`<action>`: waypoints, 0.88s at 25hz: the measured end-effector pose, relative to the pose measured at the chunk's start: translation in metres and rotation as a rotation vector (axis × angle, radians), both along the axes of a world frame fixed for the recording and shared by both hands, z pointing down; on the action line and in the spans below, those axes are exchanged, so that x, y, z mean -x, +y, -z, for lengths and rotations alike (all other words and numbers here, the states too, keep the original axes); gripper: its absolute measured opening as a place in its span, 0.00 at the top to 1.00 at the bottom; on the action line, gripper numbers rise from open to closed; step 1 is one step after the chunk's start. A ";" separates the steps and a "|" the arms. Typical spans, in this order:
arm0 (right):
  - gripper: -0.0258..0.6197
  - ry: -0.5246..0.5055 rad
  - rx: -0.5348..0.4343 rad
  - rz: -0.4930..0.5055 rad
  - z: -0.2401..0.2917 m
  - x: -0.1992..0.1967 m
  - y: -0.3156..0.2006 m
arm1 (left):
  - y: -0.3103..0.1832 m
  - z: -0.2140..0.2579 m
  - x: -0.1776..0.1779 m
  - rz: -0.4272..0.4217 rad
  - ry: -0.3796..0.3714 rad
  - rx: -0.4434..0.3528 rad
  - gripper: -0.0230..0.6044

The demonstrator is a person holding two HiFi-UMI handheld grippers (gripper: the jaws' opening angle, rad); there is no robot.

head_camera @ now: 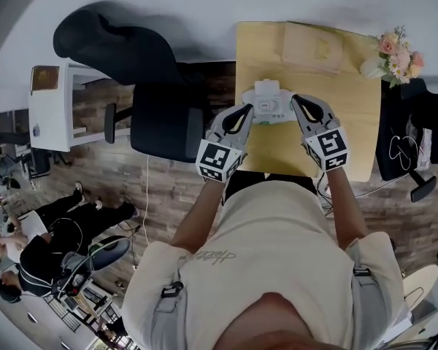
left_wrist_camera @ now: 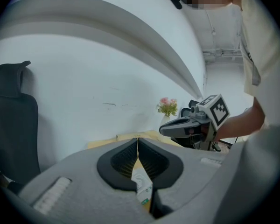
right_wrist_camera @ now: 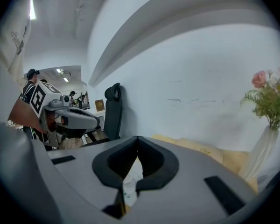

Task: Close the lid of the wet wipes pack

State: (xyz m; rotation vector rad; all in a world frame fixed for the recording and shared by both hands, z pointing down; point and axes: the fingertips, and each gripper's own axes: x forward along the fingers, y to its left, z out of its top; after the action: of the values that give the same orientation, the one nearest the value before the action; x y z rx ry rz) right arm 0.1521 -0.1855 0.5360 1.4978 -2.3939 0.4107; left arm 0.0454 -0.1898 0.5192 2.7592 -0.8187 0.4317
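White plastic wet wipes pack (head_camera: 269, 112), flip lid (head_camera: 266, 90) looks open still; left gripper (head_camera: 246, 110) and right gripper (head_camera: 298, 101) flank it, both pinched closed, empty.

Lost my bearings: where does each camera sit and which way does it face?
Head view: on the person's head, facing steeply down at the wet wipes pack; torso, forearms show.
Left gripper view: on the left gripper, along its shut jaws toward the wall.
Right gripper view: on the right gripper, likewise.
Shared: both gripper views show the flowers.
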 end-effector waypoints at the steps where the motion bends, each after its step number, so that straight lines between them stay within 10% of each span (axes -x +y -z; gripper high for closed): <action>1: 0.96 0.006 0.003 -0.001 -0.001 0.000 -0.001 | -0.001 -0.001 0.001 0.000 0.001 0.001 0.93; 22: 0.94 0.043 0.197 0.092 -0.121 0.020 -0.062 | -0.021 -0.037 0.007 -0.002 0.016 0.086 0.93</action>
State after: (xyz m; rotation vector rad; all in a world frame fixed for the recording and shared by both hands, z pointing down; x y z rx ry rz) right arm 0.1321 -0.2473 0.6569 1.2934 -2.3036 0.5687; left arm 0.0387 -0.2109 0.5565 2.6808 -0.7754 0.4341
